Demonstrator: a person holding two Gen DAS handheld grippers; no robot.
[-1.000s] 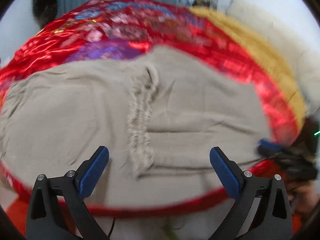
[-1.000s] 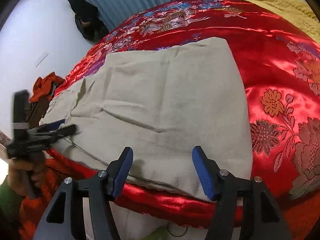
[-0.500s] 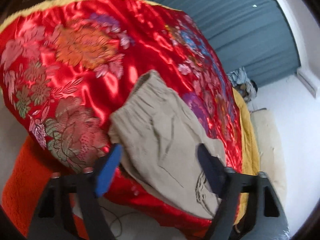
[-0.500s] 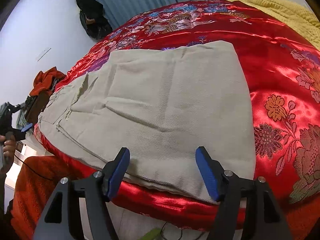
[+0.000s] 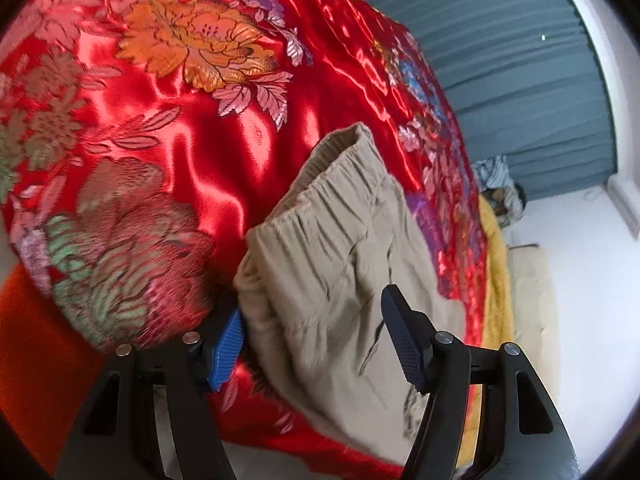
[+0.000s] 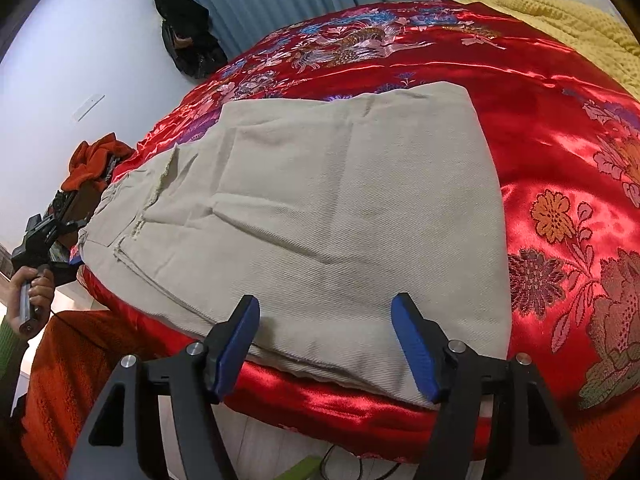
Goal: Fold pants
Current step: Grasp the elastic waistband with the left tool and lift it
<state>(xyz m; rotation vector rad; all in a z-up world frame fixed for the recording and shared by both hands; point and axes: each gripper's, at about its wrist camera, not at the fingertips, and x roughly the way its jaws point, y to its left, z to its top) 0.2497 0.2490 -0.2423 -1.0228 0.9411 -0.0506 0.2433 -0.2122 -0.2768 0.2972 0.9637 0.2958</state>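
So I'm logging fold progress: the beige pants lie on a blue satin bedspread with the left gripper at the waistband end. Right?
Not quite. The bedspread is red satin with flowers, not blue, as the right wrist view shows. The rest holds: the beige pants lie on it, with the left gripper at the waistband end.

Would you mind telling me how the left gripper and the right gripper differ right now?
The left gripper sits at the pants' gathered waistband end, jaws closing around cloth; the right gripper hovers over the flat opposite end, open. The left view is rolled sideways, the right level. Both have blue pads.
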